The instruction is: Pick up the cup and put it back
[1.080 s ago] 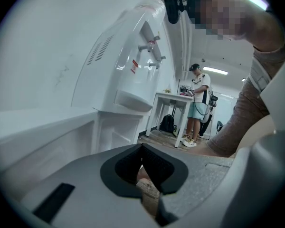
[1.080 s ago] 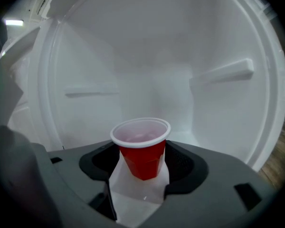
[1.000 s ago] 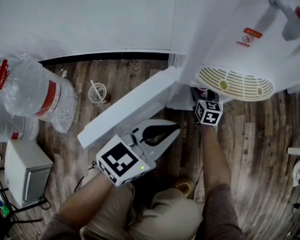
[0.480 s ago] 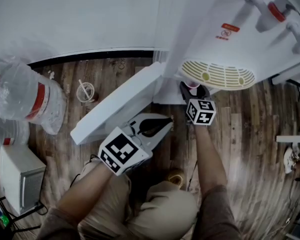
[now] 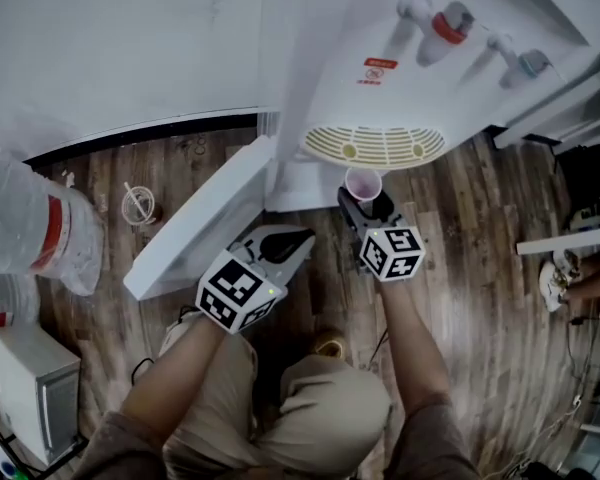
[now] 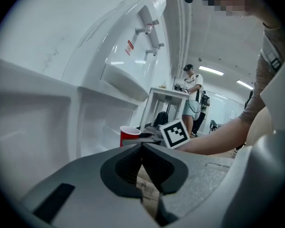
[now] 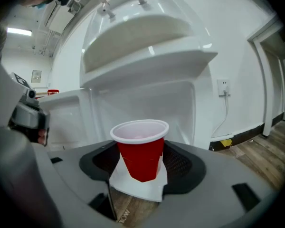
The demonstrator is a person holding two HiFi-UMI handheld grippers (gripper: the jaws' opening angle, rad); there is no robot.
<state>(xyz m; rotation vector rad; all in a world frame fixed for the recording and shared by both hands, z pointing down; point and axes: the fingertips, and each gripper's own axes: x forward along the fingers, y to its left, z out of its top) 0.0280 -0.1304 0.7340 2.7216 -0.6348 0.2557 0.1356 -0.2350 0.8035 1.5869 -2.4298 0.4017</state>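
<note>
The open white cabinet door (image 5: 195,228) has its edge just beside the left claw (image 5: 300,238), whose jaws are pressed together, empty. The right claw (image 5: 364,204) pinches the red cup (image 5: 363,182) upright, just below the dispenser's drip tray (image 5: 375,146) edge. Bare wood floor (image 5: 480,228) lies to the right.

The cup (image 7: 141,151) is red outside and white inside. The water cooler (image 5: 325,78) is white. The floor (image 5: 480,238) is brown striped wood. The bottle (image 5: 20,218) has a red band.

Right gripper (image 5: 366,204) reached forward, jaws clamped on upright red cup (image 7: 141,148). Left gripper (image 5: 288,240) nearer body, jaws apparently touching, empty.
</note>
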